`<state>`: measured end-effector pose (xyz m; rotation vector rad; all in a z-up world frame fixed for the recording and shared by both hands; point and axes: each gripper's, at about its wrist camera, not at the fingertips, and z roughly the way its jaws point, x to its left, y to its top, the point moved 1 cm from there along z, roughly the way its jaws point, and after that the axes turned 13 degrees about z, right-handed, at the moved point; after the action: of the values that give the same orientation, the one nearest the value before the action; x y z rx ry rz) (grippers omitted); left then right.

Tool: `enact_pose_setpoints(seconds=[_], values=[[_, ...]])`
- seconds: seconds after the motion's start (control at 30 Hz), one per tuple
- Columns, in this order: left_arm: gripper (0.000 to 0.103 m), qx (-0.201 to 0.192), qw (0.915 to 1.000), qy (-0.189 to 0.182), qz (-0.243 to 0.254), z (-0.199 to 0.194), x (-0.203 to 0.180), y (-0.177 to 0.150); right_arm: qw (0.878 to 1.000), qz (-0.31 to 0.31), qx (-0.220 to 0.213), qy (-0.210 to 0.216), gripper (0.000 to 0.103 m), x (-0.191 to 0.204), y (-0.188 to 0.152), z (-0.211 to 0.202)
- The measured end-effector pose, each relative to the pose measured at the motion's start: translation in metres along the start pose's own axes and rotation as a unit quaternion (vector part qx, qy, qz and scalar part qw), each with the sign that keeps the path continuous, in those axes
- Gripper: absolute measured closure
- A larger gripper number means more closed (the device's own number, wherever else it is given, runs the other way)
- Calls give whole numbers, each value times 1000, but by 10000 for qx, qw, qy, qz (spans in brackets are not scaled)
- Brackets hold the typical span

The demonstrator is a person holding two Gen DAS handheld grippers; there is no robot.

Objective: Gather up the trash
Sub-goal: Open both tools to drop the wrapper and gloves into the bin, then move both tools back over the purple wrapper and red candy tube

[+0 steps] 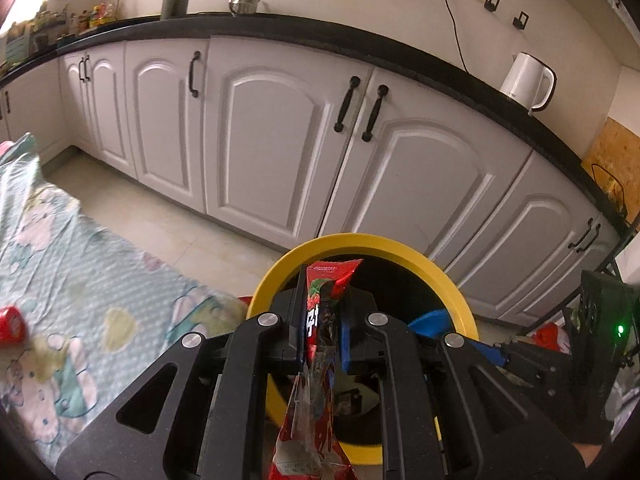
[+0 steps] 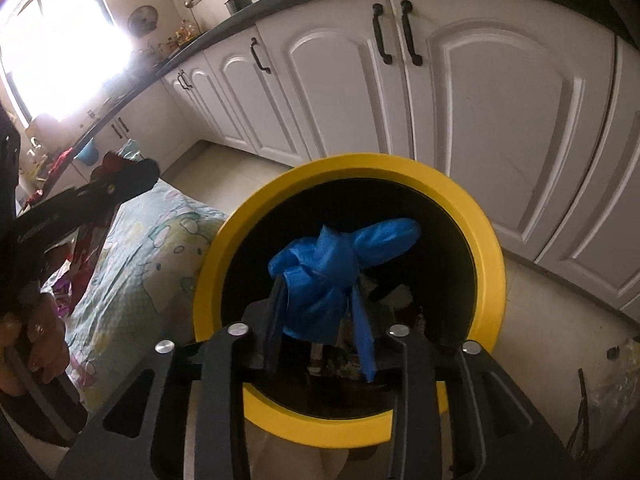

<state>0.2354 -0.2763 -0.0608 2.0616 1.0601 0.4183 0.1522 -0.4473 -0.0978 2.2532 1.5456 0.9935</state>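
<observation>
Two claws over a waste bin, nearest things first. Left claw [image 1: 320, 320]: clenched on a red snack wrapper [image 1: 320, 308], whose upper end stands above the fingers while its torn lower end hangs toward the camera; it hovers over the near rim of the yellow-rimmed bin [image 2: 486, 264]. Right claw [image 2: 316, 320]: jaws parted, with a blue plastic glove [image 2: 320, 276] bunched between them directly above the bin's dark mouth; whether the pads press on it cannot be told. Inside the bin, some scraps already lie at the bottom. Beside the bin, a patterned cloth [image 1: 80, 264] carries a red packet [image 1: 10, 324], seemingly not yet collected. Behind, white cabinets [image 1: 280, 152]. Judged progress: both items near drop-off, more remaining.
</observation>
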Motion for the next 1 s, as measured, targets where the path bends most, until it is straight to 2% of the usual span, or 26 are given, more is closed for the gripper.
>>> enact_pose_setpoints(seconds=[0.17, 0.2, 0.23, 0.27, 0.33, 0.4, 0.47, 0.53, 0.67, 0.7, 1.0], values=[[96, 97, 9999, -61, 16, 14, -9, 4, 9998, 65, -120, -152, 53, -9, 0, -6], [95, 107, 9999, -70, 19, 16, -11, 5, 9994, 114, -205, -255, 45, -13, 0, -10], [90, 113, 9999, -73, 28, 16, -11, 5, 9990, 171, -281, -317, 40, -16, 1, -13], [87, 126, 9999, -80, 42, 17, -12, 5, 9982, 275, -394, -370, 39, -20, 2, -17], [61, 127, 9999, -90, 39, 18, -14, 6, 9962, 470, -558, -466, 35, -28, 5, -23], [48, 104, 9999, -129, 29, 17, -15, 6, 9932, 681, -768, -550, 31, -38, 9, -33], [41, 97, 9999, -114, 6, 16, -15, 7, 9902, 832, -950, -594, 28, -45, 11, -40], [29, 85, 9999, -114, -37, 14, -14, 6, 9880, 912, -1070, -632, 27, -49, 13, -45], [19, 34, 9999, -56, -94, 5, -8, 6, 9872, 888, -1163, -640, 25, -50, 13, -50], [12, -5, 9999, -20, -112, 1, -6, 6, 9875, 875, -1160, -618, 25, -48, 13, -51], [11, -238, 9988, 364, -213, -33, 15, -1, 9898, 521, -1260, -415, 20, -20, 13, -56]])
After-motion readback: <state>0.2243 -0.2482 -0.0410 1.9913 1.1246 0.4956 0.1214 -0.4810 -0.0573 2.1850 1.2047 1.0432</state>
